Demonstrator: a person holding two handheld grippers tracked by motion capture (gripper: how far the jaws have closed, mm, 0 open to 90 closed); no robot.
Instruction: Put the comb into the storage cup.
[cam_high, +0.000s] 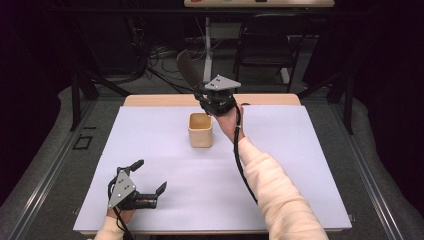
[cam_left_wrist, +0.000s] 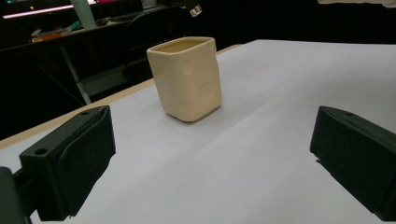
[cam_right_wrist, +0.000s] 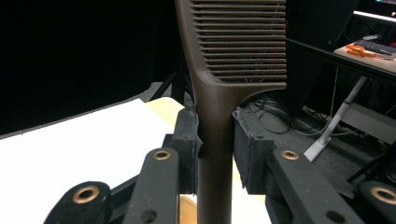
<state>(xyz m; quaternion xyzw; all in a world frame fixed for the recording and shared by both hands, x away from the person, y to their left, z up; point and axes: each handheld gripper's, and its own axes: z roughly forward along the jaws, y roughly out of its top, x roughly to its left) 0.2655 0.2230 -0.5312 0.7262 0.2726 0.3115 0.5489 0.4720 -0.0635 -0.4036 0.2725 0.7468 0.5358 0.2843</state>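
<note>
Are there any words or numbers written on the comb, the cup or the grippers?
None can be read.
Brown comb: no print on the handle or teeth that show.
Cream cup: plain, just dimples in its side.
Right gripper, shut on the comb's handle: bare black jaws.
Left gripper, jaws open: no label on its pads.
White table cover: blank.
Things on the far desks: too small and blurred to read.

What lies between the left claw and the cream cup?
Nothing: bare white table separates left claw from cream cup, as the high view shows.
</note>
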